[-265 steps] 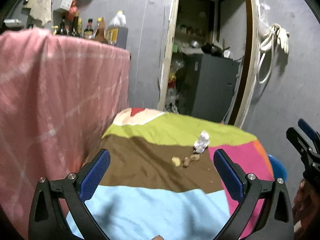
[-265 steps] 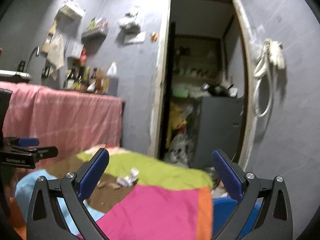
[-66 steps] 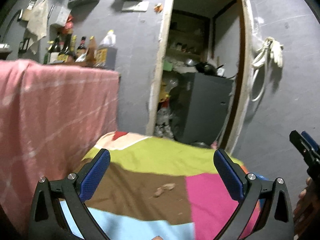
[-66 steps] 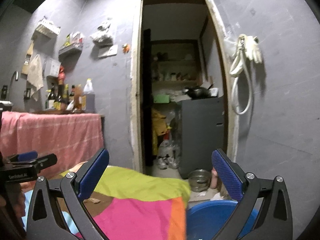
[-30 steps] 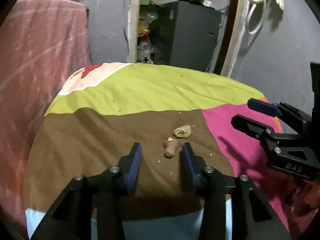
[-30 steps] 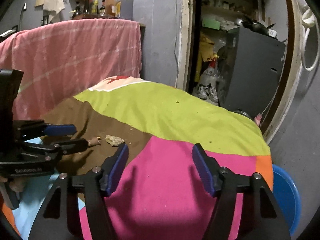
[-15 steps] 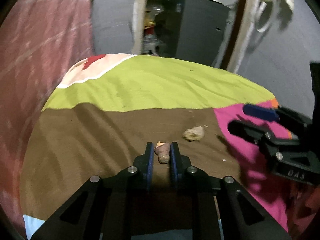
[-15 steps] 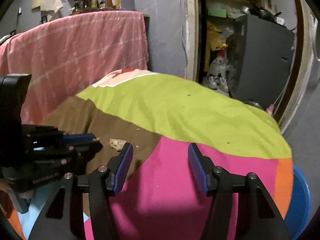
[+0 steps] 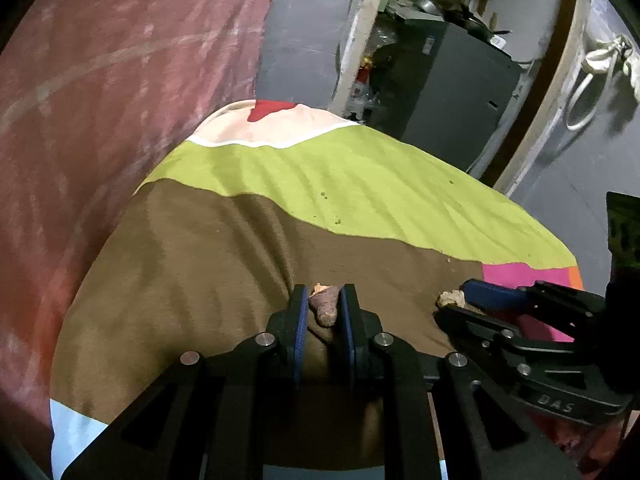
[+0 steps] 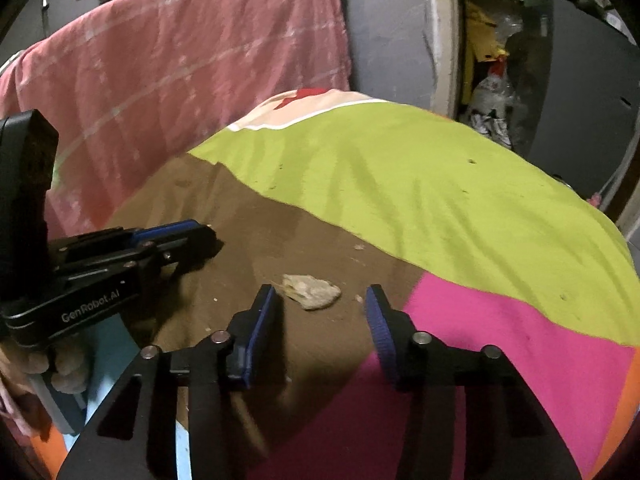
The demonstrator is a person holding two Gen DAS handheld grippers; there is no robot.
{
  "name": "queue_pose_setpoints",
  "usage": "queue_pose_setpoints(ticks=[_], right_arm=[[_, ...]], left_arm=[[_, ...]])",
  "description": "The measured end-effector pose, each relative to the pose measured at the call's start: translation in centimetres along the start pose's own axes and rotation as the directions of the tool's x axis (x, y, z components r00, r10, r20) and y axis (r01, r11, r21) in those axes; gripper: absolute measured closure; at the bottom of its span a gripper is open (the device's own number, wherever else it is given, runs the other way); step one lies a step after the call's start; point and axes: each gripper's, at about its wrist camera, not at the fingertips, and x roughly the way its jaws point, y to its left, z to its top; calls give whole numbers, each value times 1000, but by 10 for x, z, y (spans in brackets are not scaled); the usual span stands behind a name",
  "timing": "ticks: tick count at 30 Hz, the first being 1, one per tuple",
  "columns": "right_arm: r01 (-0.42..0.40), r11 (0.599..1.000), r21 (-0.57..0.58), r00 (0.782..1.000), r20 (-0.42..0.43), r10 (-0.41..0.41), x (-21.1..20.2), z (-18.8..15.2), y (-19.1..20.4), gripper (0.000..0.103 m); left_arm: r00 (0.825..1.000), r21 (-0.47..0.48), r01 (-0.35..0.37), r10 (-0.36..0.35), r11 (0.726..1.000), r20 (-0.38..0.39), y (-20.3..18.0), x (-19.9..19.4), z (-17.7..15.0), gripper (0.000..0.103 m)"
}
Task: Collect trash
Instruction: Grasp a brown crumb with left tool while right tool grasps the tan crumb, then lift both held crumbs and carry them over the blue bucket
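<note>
On the brown patch of the colourful cloth, my left gripper (image 9: 323,300) is shut on a small brown scrap (image 9: 326,309) pinched between its blue pads. A pale crumpled scrap (image 10: 310,290) lies just ahead of my right gripper (image 10: 320,300), whose jaws are closing around it without touching it. In the left wrist view that pale scrap (image 9: 450,299) shows beside the right gripper's (image 9: 460,298) tips. The left gripper (image 10: 208,236) appears at the left of the right wrist view, its held scrap hidden.
The table cloth (image 9: 360,184) has green, brown, pink and light blue patches with crumbs on it. A pink cloth (image 10: 180,52) hangs over a counter at the left. Behind stands a dark cabinet (image 9: 448,84) in a doorway.
The left gripper closed on the brown scrap and shifted with it. The right gripper came down and left over the pale scrap, its jaws narrowing.
</note>
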Motion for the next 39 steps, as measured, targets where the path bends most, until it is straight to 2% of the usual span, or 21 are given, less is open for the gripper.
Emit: queue_pose_setpoints(ticks=[2, 8, 12, 15, 17, 21, 27, 33, 34, 35, 37, 39], right_arm=[[3, 1000, -7, 1000, -8, -3, 2, 2, 2, 75], [-4, 1000, 15, 1000, 25, 4, -7, -5, 0, 77], [24, 999, 25, 994, 105, -26, -28, -14, 3, 77], [61, 997, 39, 979, 194, -68, -54, -23, 3, 77], [96, 994, 59, 959, 263, -108, -76, -29, 0, 77], [161, 982, 101, 901, 392, -188, -121, -40, -6, 77], [263, 951, 162, 786, 535, -309, -180, -61, -12, 77], [360, 902, 240, 659, 618, -428, -225, -86, -23, 77], [378, 889, 259, 630, 632, -452, -233, -92, -27, 77], [390, 881, 269, 612, 639, -466, -237, -96, -29, 77], [429, 852, 300, 562, 650, -512, -248, -106, -36, 77], [451, 831, 326, 525, 656, -542, -257, -116, -41, 77]], left_arm=[[1000, -7, -2, 2, 1000, 4, -2, -2, 1, 90], [998, 7, 36, -37, 999, 46, -8, -13, -2, 90], [993, 42, 53, -57, 998, 102, -21, -26, -4, 90], [985, 47, 73, -79, 996, 154, -33, -38, -4, 90], [977, 52, 89, -97, 995, 187, -42, -46, -4, 90], [957, 75, 121, -137, 990, 257, -67, -62, -2, 90], [911, 119, 171, -203, 978, 358, -109, -84, -1, 90], [866, 146, 218, -261, 965, 427, -154, -98, -4, 90], [858, 148, 230, -272, 962, 436, -164, -99, -4, 90], [852, 149, 239, -281, 960, 442, -171, -100, -5, 90], [835, 158, 248, -294, 956, 465, -189, -103, -9, 90], [818, 169, 263, -313, 950, 484, -205, -105, -13, 90]])
